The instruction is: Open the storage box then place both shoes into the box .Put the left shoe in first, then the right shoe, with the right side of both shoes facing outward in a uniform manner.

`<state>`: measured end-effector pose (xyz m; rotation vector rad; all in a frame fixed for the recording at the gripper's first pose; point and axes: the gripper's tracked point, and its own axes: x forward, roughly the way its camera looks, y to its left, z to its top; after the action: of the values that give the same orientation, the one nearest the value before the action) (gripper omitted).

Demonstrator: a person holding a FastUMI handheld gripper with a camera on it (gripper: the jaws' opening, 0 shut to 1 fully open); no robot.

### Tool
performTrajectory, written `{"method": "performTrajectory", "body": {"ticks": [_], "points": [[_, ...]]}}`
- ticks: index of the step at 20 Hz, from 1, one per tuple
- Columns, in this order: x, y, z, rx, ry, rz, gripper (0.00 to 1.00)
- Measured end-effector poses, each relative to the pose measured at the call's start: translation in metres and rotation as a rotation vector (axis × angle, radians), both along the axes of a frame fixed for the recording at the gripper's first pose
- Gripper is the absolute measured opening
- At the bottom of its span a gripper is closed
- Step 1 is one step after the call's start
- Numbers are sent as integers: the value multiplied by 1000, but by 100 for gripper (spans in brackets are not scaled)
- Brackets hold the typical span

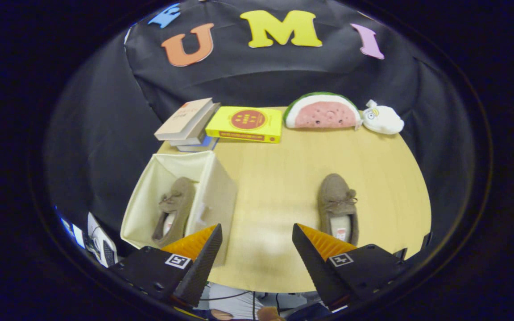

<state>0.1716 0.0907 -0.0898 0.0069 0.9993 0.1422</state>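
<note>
A cream fabric storage box [216, 187] stands open on the left part of the wooden table [279, 178]. One brown moccasin shoe [174, 207] lies inside it, toe pointing away from me. The other brown shoe [338, 206] lies on the table to the right, just beyond my right finger, toe also pointing away. My gripper [257, 232] is open above the table's near edge, with nothing between its fingers. The left finger [203, 249] overlaps the box's near right corner in the view.
At the back of the table lie a stack of books [190, 125], a yellow book [246, 124], a watermelon plush [321, 111] and a small white plush [383, 118]. Black cloth walls surround the table.
</note>
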Motion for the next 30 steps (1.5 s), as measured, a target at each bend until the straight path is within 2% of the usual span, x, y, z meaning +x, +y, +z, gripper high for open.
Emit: {"method": "performTrajectory", "body": {"ticks": [5, 8, 11, 15, 18, 21, 24, 26, 30], "points": [[20, -91, -33, 3, 45, -142, 96], [28, -133, -60, -80, 87, -156, 95], [31, -152, -82, -127, 128, -144, 95], [39, -171, -105, -188, 153, -152, 81], [44, -175, -116, -183, 171, -153, 36], [49, -173, -129, -178, 187, -124, 38], [50, -172, -132, -165, 176, -120, 4], [48, -170, -131, -156, 164, -116, 0], [42, -167, -118, -106, 159, -139, 0]]}}
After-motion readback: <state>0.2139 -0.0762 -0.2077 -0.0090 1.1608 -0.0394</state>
